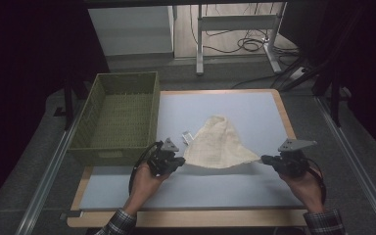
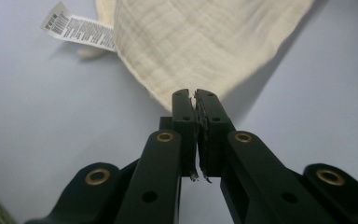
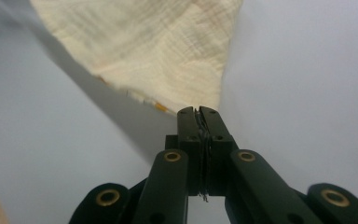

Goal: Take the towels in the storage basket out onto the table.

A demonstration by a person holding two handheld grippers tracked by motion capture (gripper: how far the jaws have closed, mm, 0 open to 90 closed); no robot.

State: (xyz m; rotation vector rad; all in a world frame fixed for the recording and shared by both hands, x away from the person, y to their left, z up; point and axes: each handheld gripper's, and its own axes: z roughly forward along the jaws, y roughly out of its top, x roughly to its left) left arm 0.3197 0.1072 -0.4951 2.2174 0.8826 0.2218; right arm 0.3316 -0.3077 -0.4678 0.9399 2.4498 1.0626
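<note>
Cream muslin cloth [image 1: 219, 145] spread on the pale blue counter [image 1: 254, 110], near its front middle, its two near corners pulled outward. Left claw [image 1: 182, 160] clenched on the cloth's left corner; right claw [image 1: 264, 158] clenched on the right corner, fabric drawn taut between them. A white care label [image 2: 78, 29] sticks out from the cloth's far left edge, lying on the counter. Green woven basket [image 1: 120, 115] sits at the counter's left side, apart from the cloth.
</note>
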